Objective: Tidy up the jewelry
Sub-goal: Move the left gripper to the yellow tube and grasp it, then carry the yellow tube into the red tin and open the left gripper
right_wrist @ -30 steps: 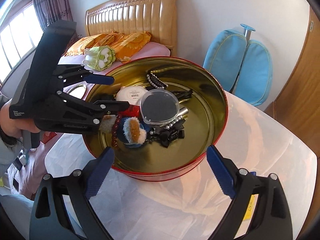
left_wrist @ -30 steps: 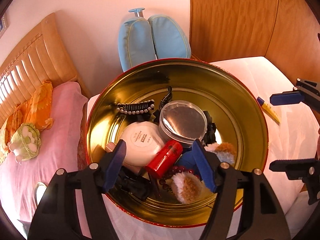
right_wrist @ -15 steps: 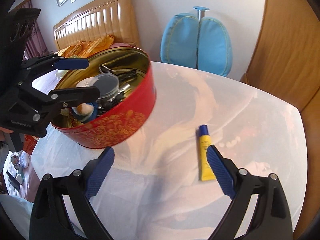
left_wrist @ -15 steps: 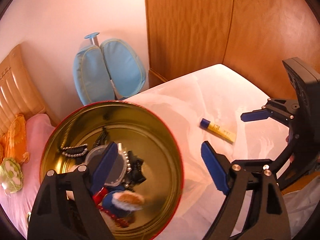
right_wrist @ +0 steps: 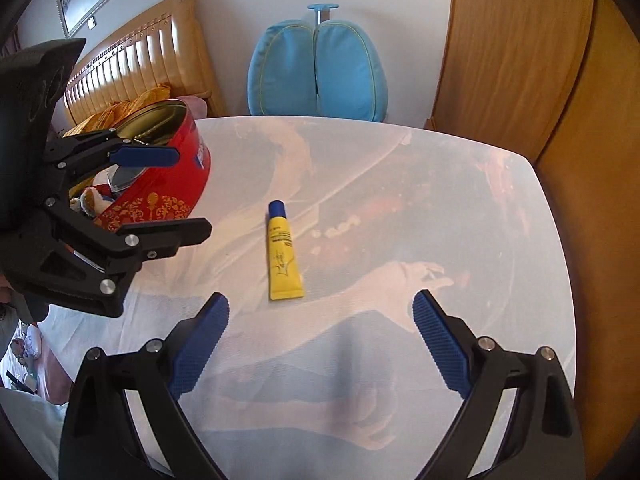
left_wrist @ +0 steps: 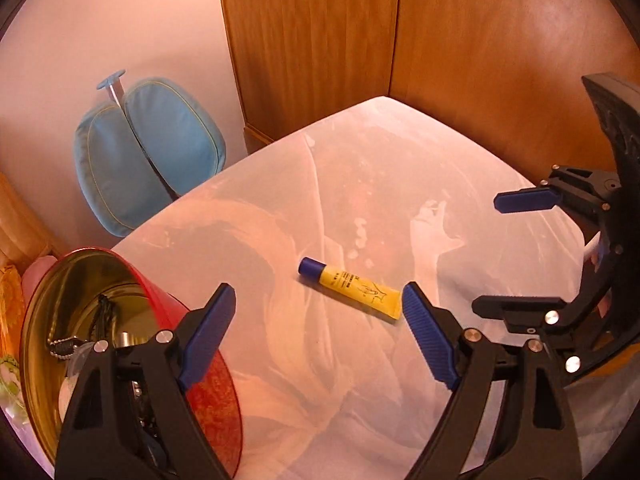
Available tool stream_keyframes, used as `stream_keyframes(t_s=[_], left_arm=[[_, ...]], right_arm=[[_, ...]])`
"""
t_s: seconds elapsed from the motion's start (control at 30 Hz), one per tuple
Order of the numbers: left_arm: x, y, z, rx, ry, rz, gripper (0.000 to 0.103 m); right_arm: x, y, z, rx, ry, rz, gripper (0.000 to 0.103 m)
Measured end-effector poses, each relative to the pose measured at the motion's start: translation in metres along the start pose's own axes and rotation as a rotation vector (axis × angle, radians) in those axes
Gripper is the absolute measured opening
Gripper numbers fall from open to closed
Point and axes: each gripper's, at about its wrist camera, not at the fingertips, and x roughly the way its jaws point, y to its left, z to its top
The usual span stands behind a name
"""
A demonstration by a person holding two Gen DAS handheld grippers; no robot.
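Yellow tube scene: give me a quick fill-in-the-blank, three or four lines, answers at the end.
1. The yellow tube has a cap coloured ____.
2. The tube lies flat on the ____ table, apart from the tin.
3. The red tin is gold inside and has no ____ on it.
4. Both the left tongs and the right tongs are ____ and hold nothing.

Missing words: blue; white; lid; open
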Motion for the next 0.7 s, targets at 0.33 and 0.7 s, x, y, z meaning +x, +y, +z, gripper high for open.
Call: stream_keyframes(t_s=[0.33, 0.7], left_arm=[[0.077, -0.009, -0.003, -0.137, 0.135, 0.103, 0.083], [0.094, -0.029, 0.002, -0.128, 0.151, 0.146, 0.022]], right_arm=[[0.001, -0.033, -0.012, 0.009, 0.015, -0.007, 0.094], [-0.003, -0.056, -0.019, 0.011, 0.018, -0.001, 0.094]])
